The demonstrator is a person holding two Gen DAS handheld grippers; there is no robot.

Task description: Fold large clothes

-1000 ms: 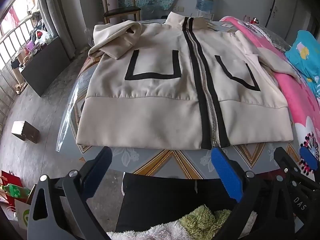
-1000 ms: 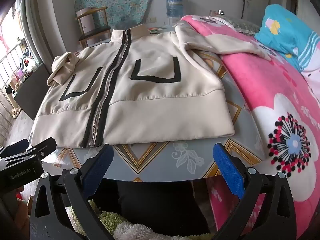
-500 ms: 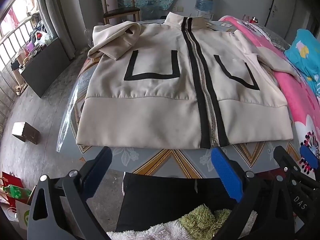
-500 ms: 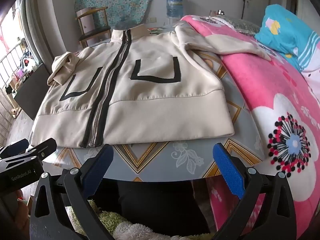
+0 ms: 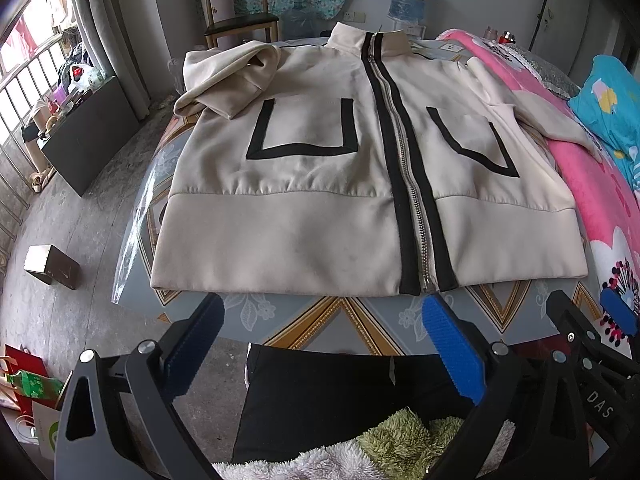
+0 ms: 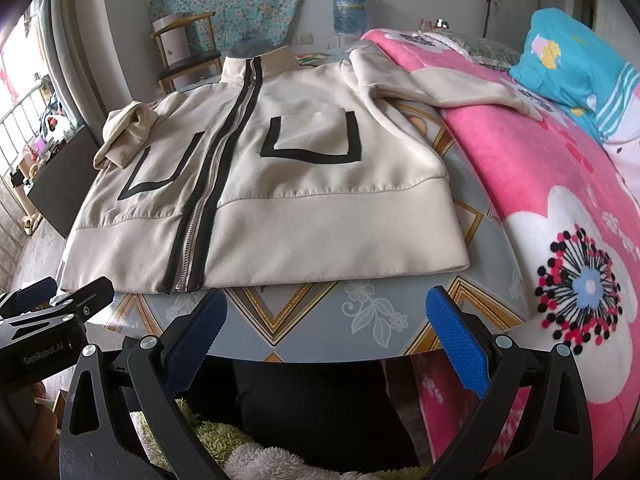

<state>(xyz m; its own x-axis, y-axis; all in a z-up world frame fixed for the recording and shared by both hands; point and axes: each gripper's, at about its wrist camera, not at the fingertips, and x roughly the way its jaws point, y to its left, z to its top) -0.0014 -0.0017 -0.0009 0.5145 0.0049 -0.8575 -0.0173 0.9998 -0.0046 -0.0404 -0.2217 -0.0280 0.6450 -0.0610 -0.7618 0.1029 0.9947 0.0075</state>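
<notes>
Left wrist view. Cream zip-front jacket with black zip bands and black U-shaped pocket outlines [image 5: 320, 184] spread front-up on the round patterned glass-topped bench [image 5: 344, 320], collar at the far side, hem along the near edge. Sleeve on the window side doubled back in a loose bundle [image 5: 228, 80] over the shoulder. Left gripper [image 5: 320, 344] released, blue pads wide apart, nothing between them — held off the near bench edge, short of the hem. Tip of the other gripper visible at lower right.

Right wrist view. Same jacket [image 6: 280, 200], zip closed as far as visible. Other sleeve [image 6: 452, 84] trailing off the bench onto the pink flowered blanket on the bed [image 6: 560, 208]. Right gripper [image 6: 326, 342] likewise released and empty, near the hem corner on the bed side, not touching.

Handling, as judgement only. Soft, limp, mid-weight fabric — likely to sag and drape from any pinch point, no stiffness except along the metal zip and the thick ribbed hem band. Smooth bench top probably lets the cloth slide when pulled. Sensible holds: the hem band corners, one per gripper, or shoulder seam plus hem corner on one side for a lengthwise fold. Sleeves likely need laying flat across the body first. Not fragile; zip teeth a possible snag for the pads.
</notes>
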